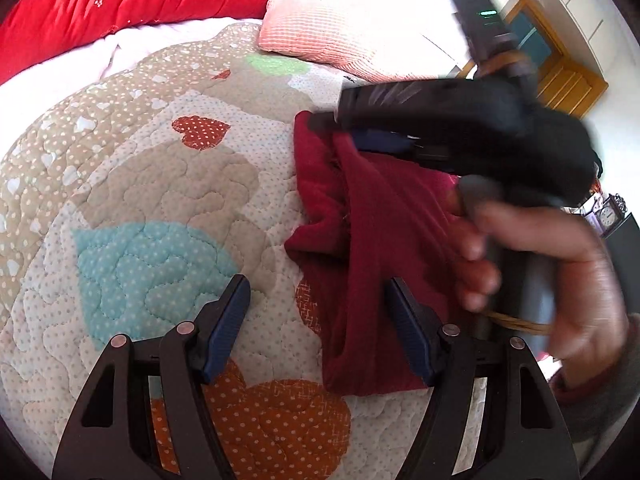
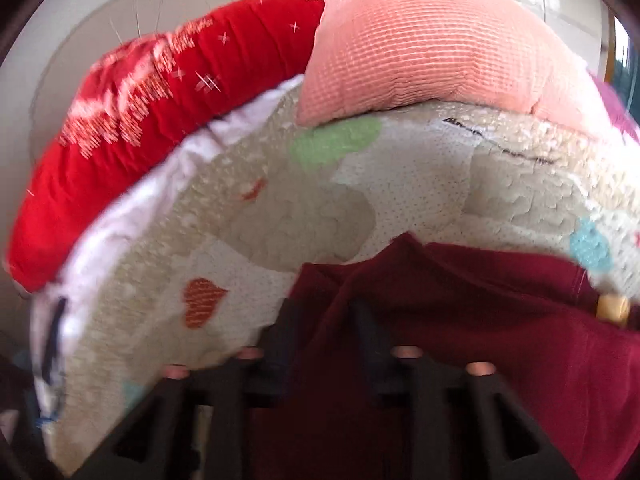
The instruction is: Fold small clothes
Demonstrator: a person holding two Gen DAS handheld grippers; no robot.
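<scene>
Hovering wide-open left gripper (image 1: 318,330) beside soft, limp dark-red knit garment (image 1: 384,236) on quilted heart-patterned bedspread (image 1: 160,200), half-parted right gripper (image 2: 322,320) straddling a fold, apparently unclamped, best pinched at a hem corner.

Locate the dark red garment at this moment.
The dark red garment lies on the heart-patterned quilt, right of centre in the left wrist view, below the pink pillow and under the right gripper.

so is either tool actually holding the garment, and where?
Left tool: open, holding nothing; its one finger lies on the garment. Right tool sits at the garment's far corner, but blur hides whether it grips.
</scene>
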